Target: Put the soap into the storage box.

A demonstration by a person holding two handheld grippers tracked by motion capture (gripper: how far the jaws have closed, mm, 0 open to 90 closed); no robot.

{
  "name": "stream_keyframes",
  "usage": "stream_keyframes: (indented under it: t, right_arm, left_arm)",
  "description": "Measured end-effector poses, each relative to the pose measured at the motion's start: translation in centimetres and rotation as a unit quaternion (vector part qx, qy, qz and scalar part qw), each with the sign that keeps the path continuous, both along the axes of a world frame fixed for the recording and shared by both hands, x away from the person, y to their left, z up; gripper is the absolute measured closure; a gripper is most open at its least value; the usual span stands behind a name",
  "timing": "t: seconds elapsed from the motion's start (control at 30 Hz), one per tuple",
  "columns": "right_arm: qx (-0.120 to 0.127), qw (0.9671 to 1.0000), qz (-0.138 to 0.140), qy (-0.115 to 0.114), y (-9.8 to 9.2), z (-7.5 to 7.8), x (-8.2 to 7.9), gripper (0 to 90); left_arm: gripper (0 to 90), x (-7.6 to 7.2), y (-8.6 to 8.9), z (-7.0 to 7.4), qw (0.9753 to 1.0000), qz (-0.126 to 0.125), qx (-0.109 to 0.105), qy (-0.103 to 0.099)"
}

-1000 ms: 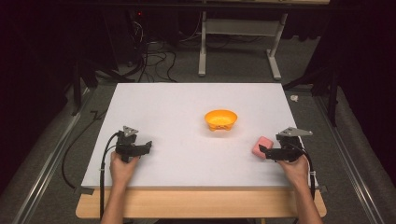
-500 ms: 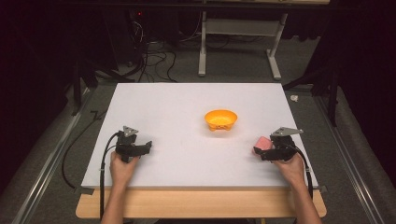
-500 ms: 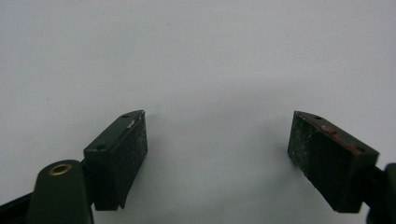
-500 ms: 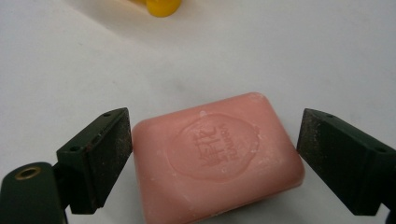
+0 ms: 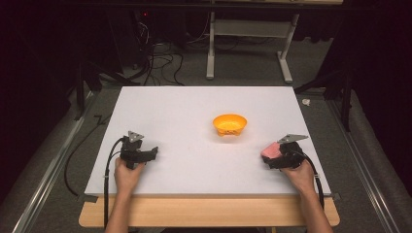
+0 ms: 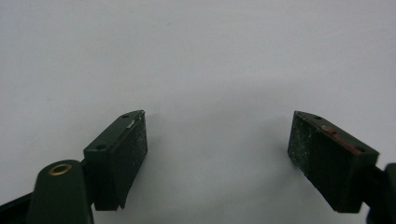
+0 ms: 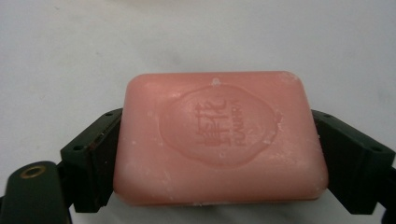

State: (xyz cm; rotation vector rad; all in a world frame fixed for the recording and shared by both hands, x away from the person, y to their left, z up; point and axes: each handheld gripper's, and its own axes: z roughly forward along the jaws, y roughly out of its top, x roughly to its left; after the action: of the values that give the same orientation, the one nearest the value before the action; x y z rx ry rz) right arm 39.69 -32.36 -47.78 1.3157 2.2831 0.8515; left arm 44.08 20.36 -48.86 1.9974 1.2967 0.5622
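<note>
A pink bar of soap (image 7: 219,140) with a stamped oval emblem sits between the two black jaws of my right gripper (image 7: 217,144), and both pads press on its short ends. From above, the soap (image 5: 270,151) is near the table's right front, at the tip of the right gripper (image 5: 273,156). I cannot tell whether it is lifted off the surface. My left gripper (image 5: 153,152) rests near the left front of the table. Its jaws (image 6: 217,140) stand wide apart over bare white tabletop, holding nothing.
An orange bowl (image 5: 229,124) stands just right of the middle of the white table (image 5: 170,111), beyond and to the left of the soap. A wooden ledge (image 5: 209,211) runs along the near edge. Cables and a stand's legs lie on the dark floor behind.
The right hand and gripper have shifted a little to the left, the soap moving with them. The left gripper has stayed put.
</note>
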Motion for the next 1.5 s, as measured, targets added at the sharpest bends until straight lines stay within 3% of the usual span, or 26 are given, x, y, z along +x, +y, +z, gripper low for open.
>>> stream_keyframes:
  t: [0.6,1.5]
  right_arm:
    - [0.002,0.9999,-0.004,-0.010,0.1,0.1,-0.4,13.6]
    - [0.044,0.9987,-0.014,-0.024,1.3,3.1,-0.5,13.6]
  left_arm:
    - [20.2,0.0,0.0,0.0,1.0000,0.000,0.000,-0.001]
    - [20.2,0.0,0.0,0.0,1.0000,0.000,0.000,0.000]
